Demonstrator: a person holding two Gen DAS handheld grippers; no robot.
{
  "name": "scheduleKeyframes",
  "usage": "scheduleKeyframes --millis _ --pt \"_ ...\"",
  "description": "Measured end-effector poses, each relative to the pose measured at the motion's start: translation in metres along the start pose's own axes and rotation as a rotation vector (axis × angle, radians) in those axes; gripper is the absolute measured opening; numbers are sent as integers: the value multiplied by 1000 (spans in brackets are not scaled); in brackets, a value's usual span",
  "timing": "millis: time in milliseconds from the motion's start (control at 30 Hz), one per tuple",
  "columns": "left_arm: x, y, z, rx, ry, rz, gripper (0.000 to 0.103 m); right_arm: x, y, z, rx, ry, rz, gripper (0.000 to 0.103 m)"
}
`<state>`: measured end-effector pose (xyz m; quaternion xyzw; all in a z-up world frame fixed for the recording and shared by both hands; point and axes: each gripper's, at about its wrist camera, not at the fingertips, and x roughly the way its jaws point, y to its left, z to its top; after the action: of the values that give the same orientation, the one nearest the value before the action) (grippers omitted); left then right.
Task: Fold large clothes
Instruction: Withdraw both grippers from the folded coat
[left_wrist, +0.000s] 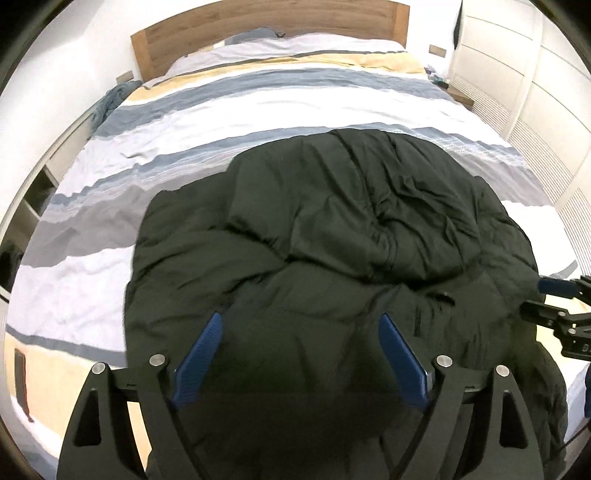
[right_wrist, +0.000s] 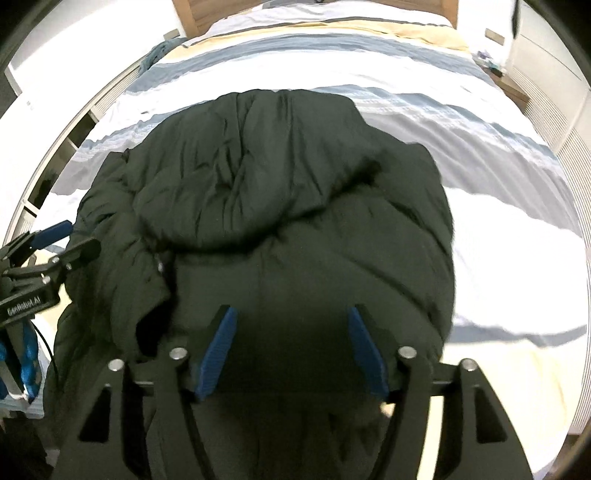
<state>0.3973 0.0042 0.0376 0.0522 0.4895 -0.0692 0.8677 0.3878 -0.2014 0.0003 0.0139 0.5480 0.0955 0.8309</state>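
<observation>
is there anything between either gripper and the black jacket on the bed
Nothing visible. The left gripper and the right gripper both hang open directly over the black jacket, with only air between their blue pads and the fabric. The striped duvet around the jacket holds nothing else nearby.

The room is brightly and evenly lit; the source itself cannot be placed with certainty. White stripes of the duvet (right_wrist: 498, 206) are overexposed, most strongly at the right of the right wrist view, where fabric detail is lost. The dark jacket (left_wrist: 332, 229) reads underexposed, its folds faint, and a deep shadow lies on it between the blue pads (left_wrist: 199, 358) nearest each lens. Both views show strong fisheye curvature: the headboard (left_wrist: 258, 29) bows, and black vignette fills the corners. Slight blur softens the outer margins.
</observation>
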Motion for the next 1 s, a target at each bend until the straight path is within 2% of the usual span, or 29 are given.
scheduleKeyframes --millis 400,567,900,1000 --pt "-47 29 -14 -37 -14 91 89 -49 -16 -39 51 -5 -29 69" --pt "-64 48 -19 -65 -20 129 94 -63 -25 -53 78 14 -42 72" --pt "-80 91 -49 -108 42 171 100 -78 -55 -85 156 78 -81 73" --pt "-77 108 -61 -134 74 161 101 -80 -64 -95 178 104 -84 73"
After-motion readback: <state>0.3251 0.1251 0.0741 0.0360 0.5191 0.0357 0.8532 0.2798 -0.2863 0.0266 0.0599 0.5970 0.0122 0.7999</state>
